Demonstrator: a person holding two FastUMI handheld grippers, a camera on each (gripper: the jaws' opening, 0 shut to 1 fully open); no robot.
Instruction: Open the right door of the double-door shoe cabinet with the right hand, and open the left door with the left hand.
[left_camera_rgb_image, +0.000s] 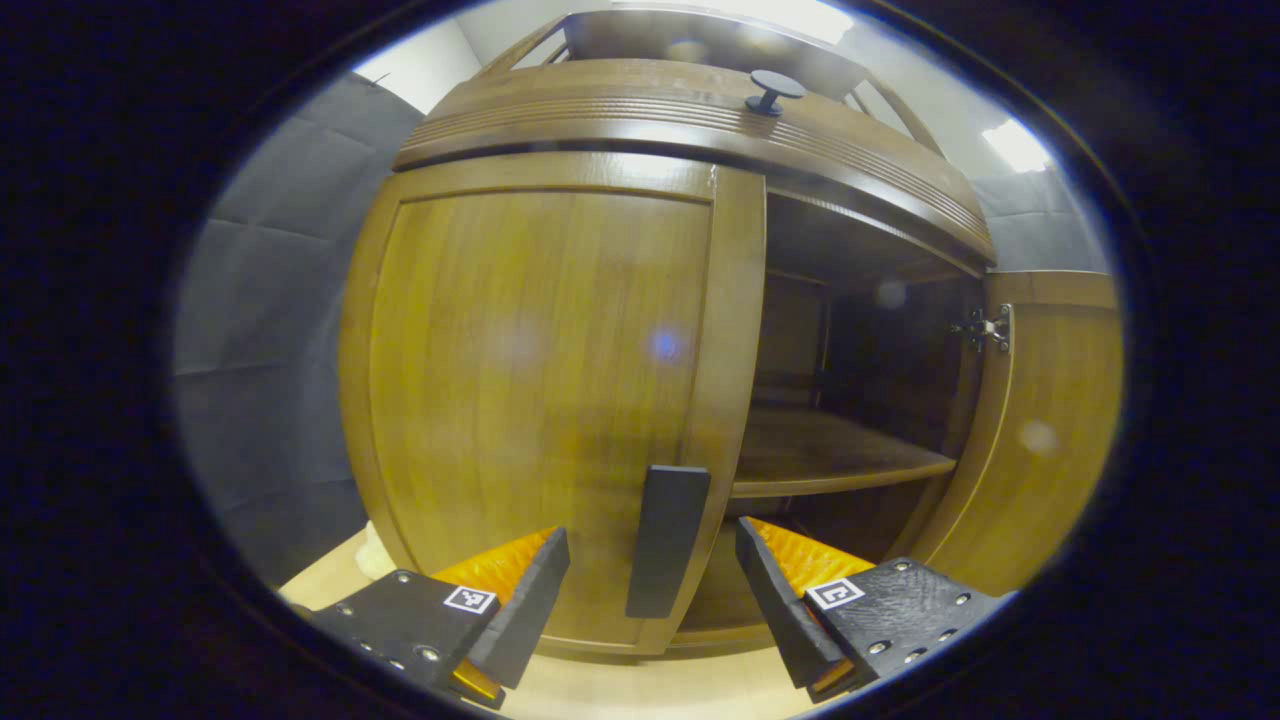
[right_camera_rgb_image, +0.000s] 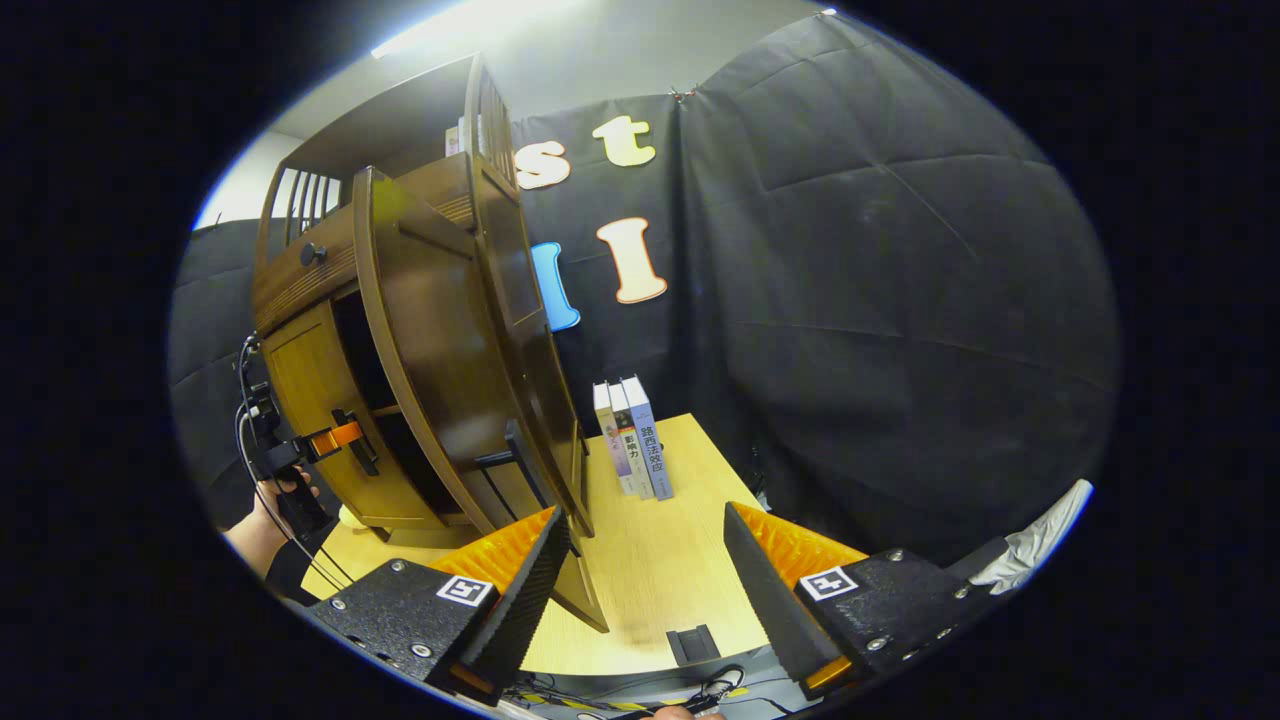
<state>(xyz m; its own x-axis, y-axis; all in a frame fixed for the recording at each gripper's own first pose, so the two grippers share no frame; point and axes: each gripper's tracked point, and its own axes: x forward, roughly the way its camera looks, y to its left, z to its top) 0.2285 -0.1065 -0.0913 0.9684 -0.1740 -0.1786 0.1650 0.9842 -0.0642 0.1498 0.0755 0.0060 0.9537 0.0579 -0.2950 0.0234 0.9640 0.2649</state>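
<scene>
Now, step: left door (left_camera_rgb_image: 540, 400) opening; right door (right_camera_rgb_image: 440, 370) already swung wide.
Left gripper (left_camera_rgb_image: 652, 590): released, my jaws straddle the handle (left_camera_rgb_image: 667, 540) without touching.
Method: I advance, clench on handle, pull along hinge arc.
Right gripper (right_camera_rgb_image: 645, 590): released, empty.

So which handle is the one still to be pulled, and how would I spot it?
Find the brown wooden shoe cabinet on the pale table. Its right door already stands swung open, showing a shelf inside, while the left door is closed. The handle is the dark upright bar on the closed door's inner edge, between the left gripper fingers; the knob higher up is round.
</scene>
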